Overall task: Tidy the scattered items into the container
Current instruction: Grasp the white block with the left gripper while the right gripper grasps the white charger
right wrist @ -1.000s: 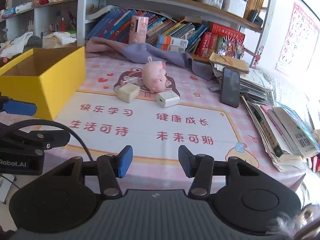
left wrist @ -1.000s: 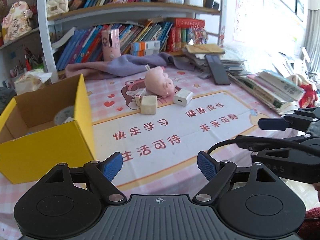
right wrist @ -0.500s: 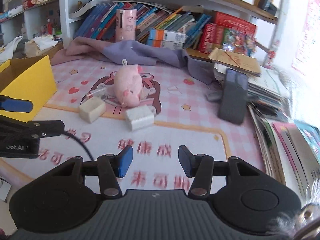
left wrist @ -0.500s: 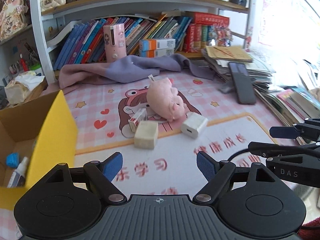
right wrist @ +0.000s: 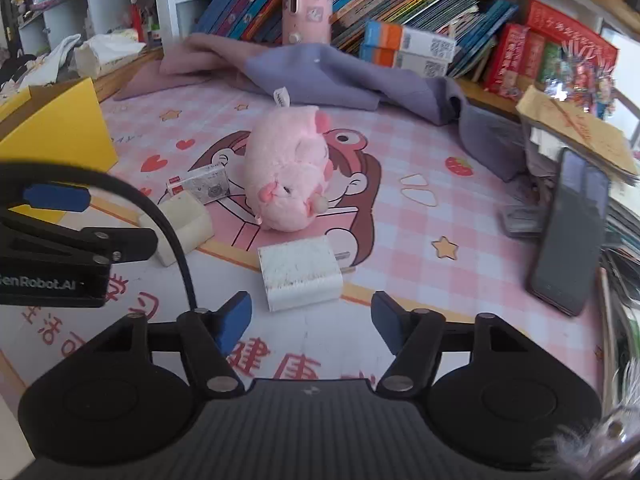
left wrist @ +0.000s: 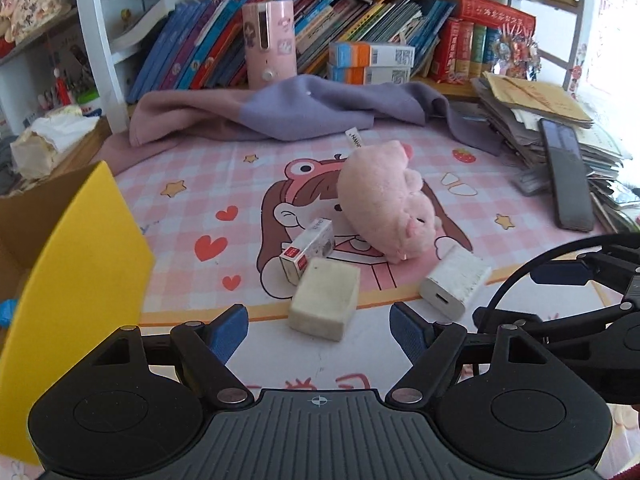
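A pink plush pig lies on the pink mat. Next to it lie a small red-and-white box, a cream block and a white charger. The yellow cardboard box stands at the left. My left gripper is open and empty, just short of the cream block. My right gripper is open and empty, just short of the white charger.
A purple cloth lies behind the items, in front of a shelf of books. A pink cylinder stands on the cloth. A black phone leans on stacked papers at the right.
Both grippers have moved forward toward the items, which now look much larger and closer. The yellow box has slid to the left edge of both views. Both stay open.
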{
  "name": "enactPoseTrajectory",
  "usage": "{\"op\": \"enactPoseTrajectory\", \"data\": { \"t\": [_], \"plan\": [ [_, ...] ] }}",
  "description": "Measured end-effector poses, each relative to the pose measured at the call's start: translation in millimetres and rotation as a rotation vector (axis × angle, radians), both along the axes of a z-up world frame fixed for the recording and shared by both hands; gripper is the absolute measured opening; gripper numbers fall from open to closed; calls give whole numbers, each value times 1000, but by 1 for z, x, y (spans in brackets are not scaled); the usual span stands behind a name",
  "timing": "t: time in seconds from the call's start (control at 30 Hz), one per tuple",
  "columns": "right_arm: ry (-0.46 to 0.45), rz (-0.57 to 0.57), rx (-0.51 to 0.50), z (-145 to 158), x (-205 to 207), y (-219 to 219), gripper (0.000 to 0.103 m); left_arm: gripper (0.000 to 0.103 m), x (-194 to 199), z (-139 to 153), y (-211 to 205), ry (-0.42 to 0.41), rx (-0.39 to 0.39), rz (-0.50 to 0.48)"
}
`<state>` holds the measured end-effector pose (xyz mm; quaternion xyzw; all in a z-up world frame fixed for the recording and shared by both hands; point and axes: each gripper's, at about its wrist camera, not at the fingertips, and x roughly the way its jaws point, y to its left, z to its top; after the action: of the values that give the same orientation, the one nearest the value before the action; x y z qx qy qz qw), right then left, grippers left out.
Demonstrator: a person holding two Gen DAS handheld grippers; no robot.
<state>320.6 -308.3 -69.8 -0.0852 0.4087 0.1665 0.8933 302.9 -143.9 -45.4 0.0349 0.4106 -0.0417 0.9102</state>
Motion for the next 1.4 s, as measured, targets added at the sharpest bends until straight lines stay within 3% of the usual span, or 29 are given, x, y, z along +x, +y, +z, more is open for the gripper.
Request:
{"op": "enactPoseTrajectory", "data": {
  "t": [0.37,0.83,1.1,1.4],
  "plan": [
    [52,55,7,-21,39,9,71,74,42,-24,-3,64,14,23],
    [73,79,14,-31,51,8,67,60,55,-38,-7,121,0,10],
    [76,86,17,-29,49,8,63,42,52,-33,-7,122,-21,-6],
    [33,82,47,-10,29,2,63,39,25,-10,-2,85,-64,14]
  ]
}}
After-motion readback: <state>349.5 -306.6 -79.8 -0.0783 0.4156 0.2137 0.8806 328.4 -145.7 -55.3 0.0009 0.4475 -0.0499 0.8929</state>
